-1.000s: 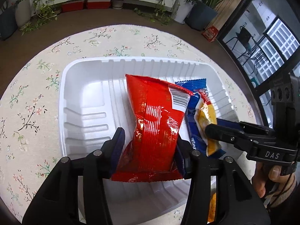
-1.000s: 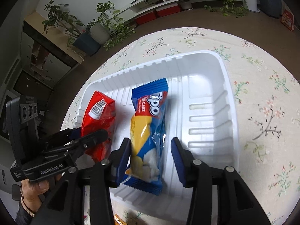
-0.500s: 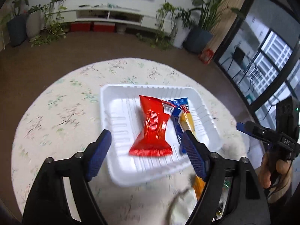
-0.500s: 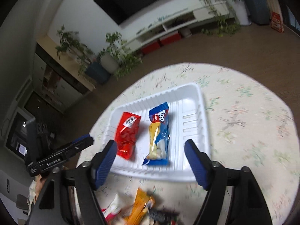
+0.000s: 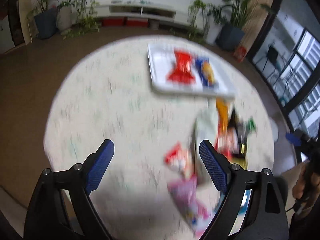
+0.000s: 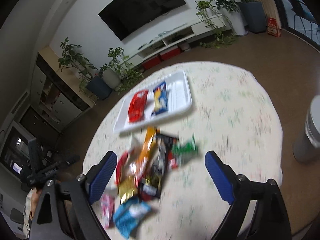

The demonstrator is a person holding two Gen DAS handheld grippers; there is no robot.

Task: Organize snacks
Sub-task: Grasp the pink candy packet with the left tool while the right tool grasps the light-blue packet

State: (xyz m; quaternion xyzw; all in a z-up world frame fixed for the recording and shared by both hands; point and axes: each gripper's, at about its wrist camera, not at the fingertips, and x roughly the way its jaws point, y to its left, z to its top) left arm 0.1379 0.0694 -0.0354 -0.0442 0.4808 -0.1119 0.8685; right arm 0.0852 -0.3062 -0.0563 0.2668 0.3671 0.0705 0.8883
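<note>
Two packets lay in the tray (image 6: 186, 92); beside it, I held both the left gripper (image 5: 156, 156) and the right gripper (image 6: 161, 167) spread and empty over the loose pile (image 6: 152, 168), ready to pick.

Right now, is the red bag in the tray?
In. The red bag lies flat inside the white tray, beside the blue pack.

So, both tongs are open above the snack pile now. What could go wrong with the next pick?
1. The packets in the pile overlap, so the right tongs may pinch two at once, or drag a neighbour out.
2. The white tray already holds the red packet and the blue packet side by side; a careless drop could land on them.
3. Both views are blurred, so aim may be poor.
</note>
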